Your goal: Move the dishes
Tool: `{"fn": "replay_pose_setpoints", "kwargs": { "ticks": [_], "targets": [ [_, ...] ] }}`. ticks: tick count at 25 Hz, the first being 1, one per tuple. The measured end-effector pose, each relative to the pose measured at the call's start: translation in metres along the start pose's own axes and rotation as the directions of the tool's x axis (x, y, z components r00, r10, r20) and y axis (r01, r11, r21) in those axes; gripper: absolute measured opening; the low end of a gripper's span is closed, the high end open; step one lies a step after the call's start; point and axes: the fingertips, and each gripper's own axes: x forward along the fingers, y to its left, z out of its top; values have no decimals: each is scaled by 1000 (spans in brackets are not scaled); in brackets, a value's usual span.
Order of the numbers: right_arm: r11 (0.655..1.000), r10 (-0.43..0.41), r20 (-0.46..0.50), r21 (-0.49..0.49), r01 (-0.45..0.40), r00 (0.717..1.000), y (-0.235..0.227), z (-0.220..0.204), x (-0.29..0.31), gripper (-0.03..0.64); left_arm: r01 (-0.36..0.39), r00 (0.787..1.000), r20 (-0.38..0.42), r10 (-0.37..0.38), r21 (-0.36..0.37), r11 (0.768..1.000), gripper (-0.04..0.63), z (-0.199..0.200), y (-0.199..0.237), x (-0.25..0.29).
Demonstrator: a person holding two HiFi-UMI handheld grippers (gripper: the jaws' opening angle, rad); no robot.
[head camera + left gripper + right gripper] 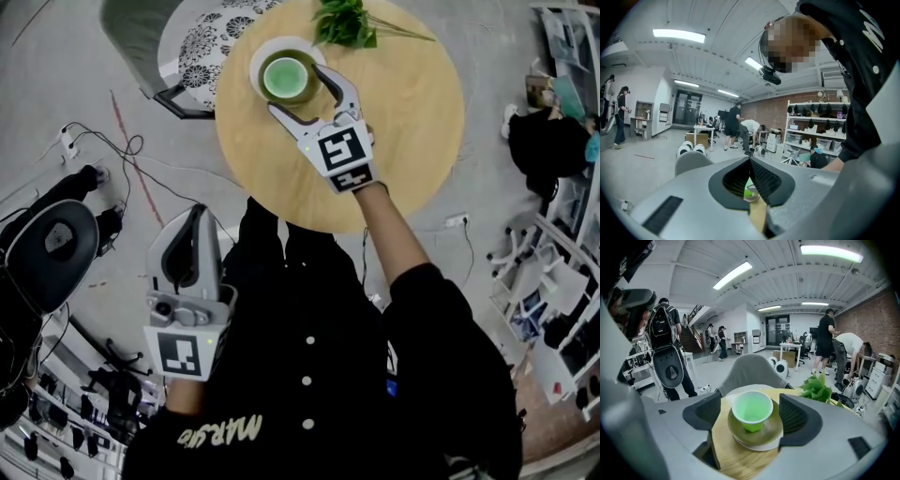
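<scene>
Your right gripper (298,91) is spread wide at the green cup (284,78) on its saucer (259,58), upper middle on the round worktop (403,141). Centre the saucer between the jaws before closing, and keep it level. Your left gripper (192,234) hangs pressed together and empty at lower left.

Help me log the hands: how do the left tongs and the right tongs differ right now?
The left tongs are shut; the right tongs stand wide open. The left tongs hold nothing; the right tongs frame the green cup without pressing it. The left tongs hang off the round table, the right over it. Both carry a marker cube.
</scene>
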Motion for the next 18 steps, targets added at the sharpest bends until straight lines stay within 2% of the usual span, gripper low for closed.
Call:
{"fn": "replay_pose_setpoints", "kwargs": {
  "ticks": [11, 15, 18],
  "targets": [
    [999, -16, -56, -31, 14, 998, -1, -15, 37, 385, -14, 999, -37, 14, -22, 1000, 3, -19, 4, 3],
    [999, -21, -77, -46, 18, 997, -2, -21, 40, 346, -18, 999, -46, 17, -22, 1000, 3, -23, 5, 2],
    [998, -26, -76, -50, 22, 997, -2, -21, 40, 353, -15, 999, -48, 14, -19, 1000, 3, -24, 3, 3]
  ]
}}
